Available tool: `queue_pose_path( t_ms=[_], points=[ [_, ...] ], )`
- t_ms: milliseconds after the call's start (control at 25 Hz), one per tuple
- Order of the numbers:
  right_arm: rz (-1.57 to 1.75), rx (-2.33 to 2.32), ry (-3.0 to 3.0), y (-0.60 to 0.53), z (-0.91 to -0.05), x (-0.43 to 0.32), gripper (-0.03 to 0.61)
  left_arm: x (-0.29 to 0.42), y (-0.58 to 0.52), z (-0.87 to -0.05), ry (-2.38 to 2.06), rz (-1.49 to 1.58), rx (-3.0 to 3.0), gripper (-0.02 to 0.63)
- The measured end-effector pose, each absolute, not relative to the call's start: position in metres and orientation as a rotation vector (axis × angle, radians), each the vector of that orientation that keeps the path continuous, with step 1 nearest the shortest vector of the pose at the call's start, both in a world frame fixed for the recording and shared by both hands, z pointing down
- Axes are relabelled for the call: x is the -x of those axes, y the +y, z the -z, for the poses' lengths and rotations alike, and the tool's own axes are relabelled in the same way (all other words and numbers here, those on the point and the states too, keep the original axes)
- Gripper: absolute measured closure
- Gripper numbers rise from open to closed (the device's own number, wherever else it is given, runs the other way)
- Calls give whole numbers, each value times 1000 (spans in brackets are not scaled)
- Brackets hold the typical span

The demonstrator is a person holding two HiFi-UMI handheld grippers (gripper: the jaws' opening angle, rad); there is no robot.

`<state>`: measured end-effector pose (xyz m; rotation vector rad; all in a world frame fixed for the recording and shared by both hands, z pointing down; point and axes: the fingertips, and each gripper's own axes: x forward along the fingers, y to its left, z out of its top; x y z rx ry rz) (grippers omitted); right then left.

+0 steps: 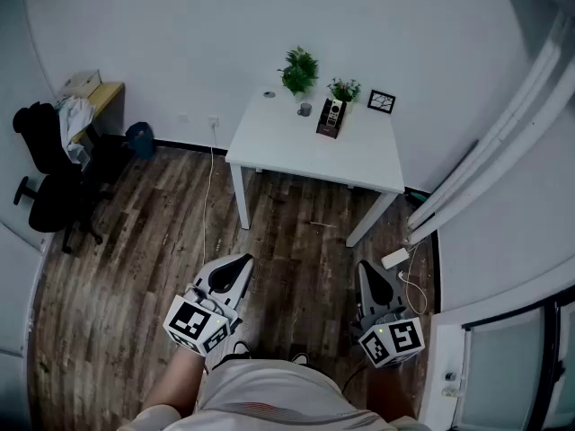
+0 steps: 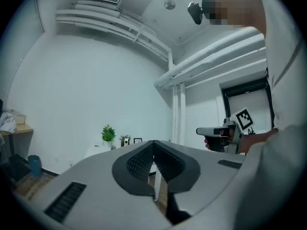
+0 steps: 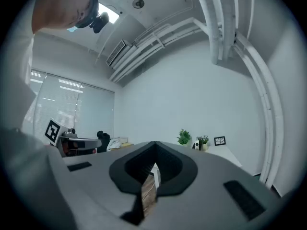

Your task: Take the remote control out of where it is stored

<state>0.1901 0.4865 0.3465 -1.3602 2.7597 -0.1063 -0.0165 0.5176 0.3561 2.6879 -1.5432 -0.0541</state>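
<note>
Jaws on my left gripper (image 1: pixel 241 260) and right gripper (image 1: pixel 366 266) are pressed together and empty; I carry them level because the tabletop (image 1: pixel 296 146) is well ahead. At 12 o'clock the remote control (image 1: pixel 334 109) stands upright in its dark holder (image 1: pixel 328 129).

White table (image 1: pixel 305 149), dk wood-grain floor (image 1: pixel 153 232), remote (image 1: pixel 334 112) prob. black/white.

White table (image 1: pixel 305 155) bears a tall plant (image 1: pixel 298 68), small plant (image 1: pixel 344 89), mug (image 1: pixel 305 109), remote holder (image 1: pixel 331 120), picture frame (image 1: pixel 381 101).
</note>
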Motion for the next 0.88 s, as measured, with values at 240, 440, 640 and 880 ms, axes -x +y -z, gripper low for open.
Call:
queue_pose_path(
  t_ms=[240,440,640,880],
  points=[
    [117,1368,2764,492,-350,-191,568,13,521,-357,-1545,50,-2689,606],
    [117,1378,2755,495,-352,-192,568,12,523,-357,-1541,46,-2697,606],
    [91,1338,2755,501,-348,-181,568,19,529,-352,-1534,100,-2694,606],
    [170,1294,2790,502,-355,-150,568,51,532,-355,-1531,147,-2666,606]
  ],
)
